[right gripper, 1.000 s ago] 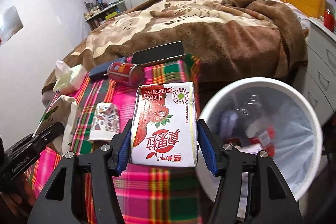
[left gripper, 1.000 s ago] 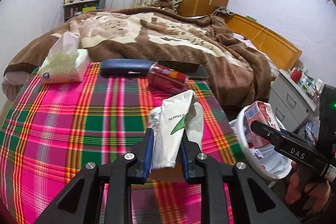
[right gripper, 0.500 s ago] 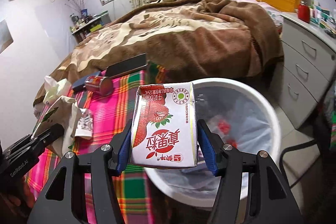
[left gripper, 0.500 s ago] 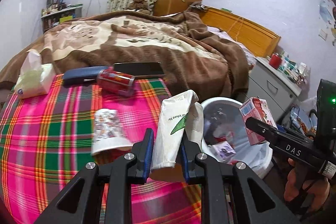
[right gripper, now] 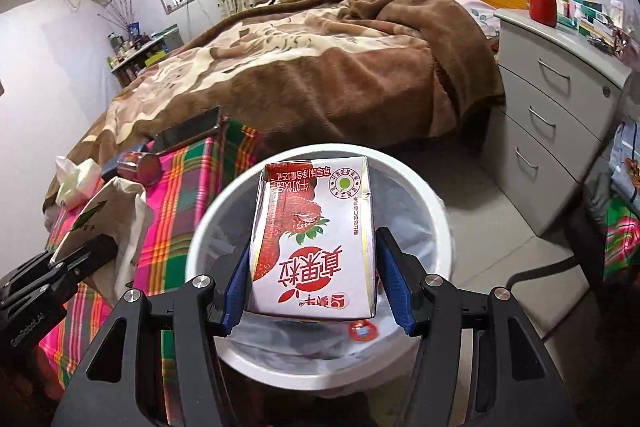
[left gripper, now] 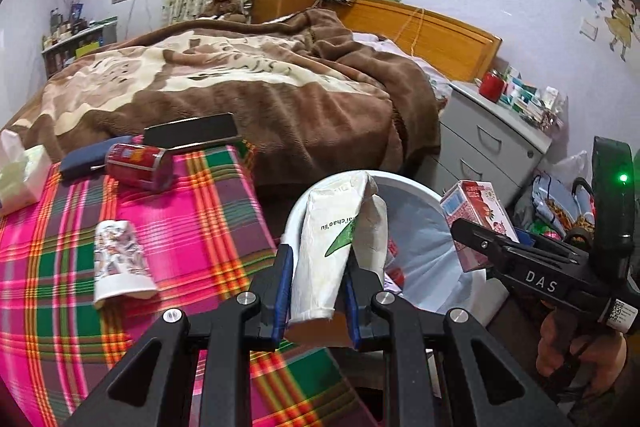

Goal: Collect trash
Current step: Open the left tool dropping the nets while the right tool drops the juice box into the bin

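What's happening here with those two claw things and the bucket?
A person is clearing rubbish off a table with a claw in each hand. The right claw grips a strawberry milk carton over the white lined bin. The left claw is clamped on a crumpled paper bag near the bin's rim. A paper cup and red can lie on the plaid tablecloth.

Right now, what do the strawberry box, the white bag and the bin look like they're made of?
Strawberry box: coated paperboard, going by its glossy print and sharp folded edges. White bag: likely matte paper, creased and stiffly folded, though thin plastic is possible. Bin: smooth white plastic by its look, lined with a thin translucent film.
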Motion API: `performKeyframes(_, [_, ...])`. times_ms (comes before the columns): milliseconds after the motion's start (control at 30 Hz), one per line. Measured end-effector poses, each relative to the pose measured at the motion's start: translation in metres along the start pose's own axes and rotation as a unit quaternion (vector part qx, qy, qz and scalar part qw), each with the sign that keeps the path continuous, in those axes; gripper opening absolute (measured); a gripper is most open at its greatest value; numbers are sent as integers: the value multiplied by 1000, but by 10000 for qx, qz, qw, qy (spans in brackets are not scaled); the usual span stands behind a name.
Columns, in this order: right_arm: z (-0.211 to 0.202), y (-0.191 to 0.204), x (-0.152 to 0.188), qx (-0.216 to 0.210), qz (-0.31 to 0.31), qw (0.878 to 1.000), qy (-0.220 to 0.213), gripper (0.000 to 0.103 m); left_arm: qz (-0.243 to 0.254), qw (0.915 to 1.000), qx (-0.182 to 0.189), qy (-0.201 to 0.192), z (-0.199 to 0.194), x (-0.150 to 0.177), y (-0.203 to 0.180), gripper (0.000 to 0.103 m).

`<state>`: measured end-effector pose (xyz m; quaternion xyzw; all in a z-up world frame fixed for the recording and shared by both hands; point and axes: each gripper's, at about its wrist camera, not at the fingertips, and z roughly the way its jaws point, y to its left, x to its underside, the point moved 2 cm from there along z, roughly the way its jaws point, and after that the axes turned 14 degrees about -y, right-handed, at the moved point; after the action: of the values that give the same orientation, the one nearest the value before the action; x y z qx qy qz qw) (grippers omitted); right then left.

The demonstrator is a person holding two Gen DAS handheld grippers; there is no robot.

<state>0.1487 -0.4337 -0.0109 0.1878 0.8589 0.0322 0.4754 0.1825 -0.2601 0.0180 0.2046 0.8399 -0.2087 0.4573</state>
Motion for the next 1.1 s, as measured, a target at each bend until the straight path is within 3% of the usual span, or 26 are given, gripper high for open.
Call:
performKeyframes(633, [25, -30, 12, -5, -170, 9986, 497, 60, 23, 9989, 184, 440, 56, 16, -29, 24])
performKeyframes(767, [28, -33, 14, 127, -270, 9981, 534, 60, 20, 9988, 154, 466, 60, 18, -29, 47])
performKeyframes(1100, [20, -34, 12, 65, -93, 9992, 377, 62, -87, 9990, 98, 420, 53, 18, -22, 52])
